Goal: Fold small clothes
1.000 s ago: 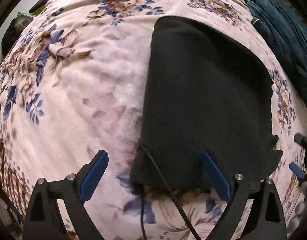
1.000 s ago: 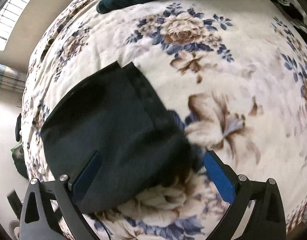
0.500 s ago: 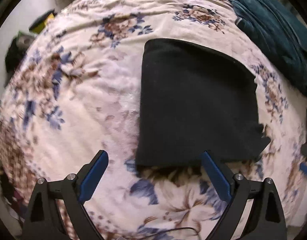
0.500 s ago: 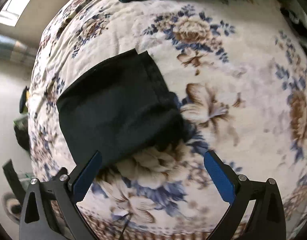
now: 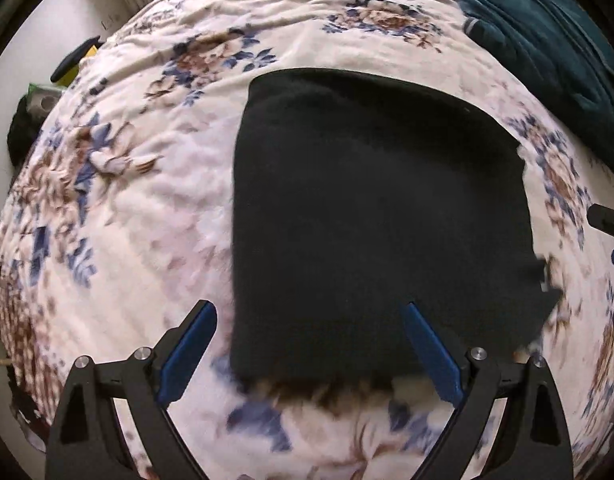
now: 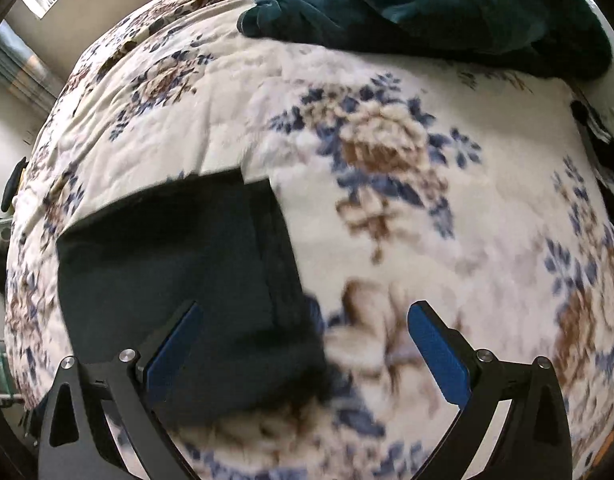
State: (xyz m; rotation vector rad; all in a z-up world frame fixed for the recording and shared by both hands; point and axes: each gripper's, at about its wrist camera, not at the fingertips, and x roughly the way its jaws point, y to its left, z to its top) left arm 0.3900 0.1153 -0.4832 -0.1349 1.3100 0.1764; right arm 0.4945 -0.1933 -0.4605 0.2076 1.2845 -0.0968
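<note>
A black folded garment (image 5: 379,216) lies flat on the floral blanket (image 5: 139,216). In the left wrist view my left gripper (image 5: 309,314) is open above the garment's near edge, its right finger over the cloth, nothing between the fingers. In the right wrist view the same black garment (image 6: 175,276) fills the lower left, with a ribbed band along its right side. My right gripper (image 6: 305,314) is open over the garment's near right corner, its left finger above the cloth. The right gripper's finger (image 5: 609,222) pokes in at the right edge of the left wrist view.
A dark teal garment (image 5: 547,44) is heaped at the far right of the bed, seen also as the teal heap (image 6: 407,4) at the top. Dark objects (image 5: 27,128) lie beyond the bed's left edge. Floral blanket (image 6: 427,200) stretches to the right of the black garment.
Both grippers pulled back and up from the garment half a second ago, then came down close over its near edge again. The garment has stayed flat. The black cable has left view.
</note>
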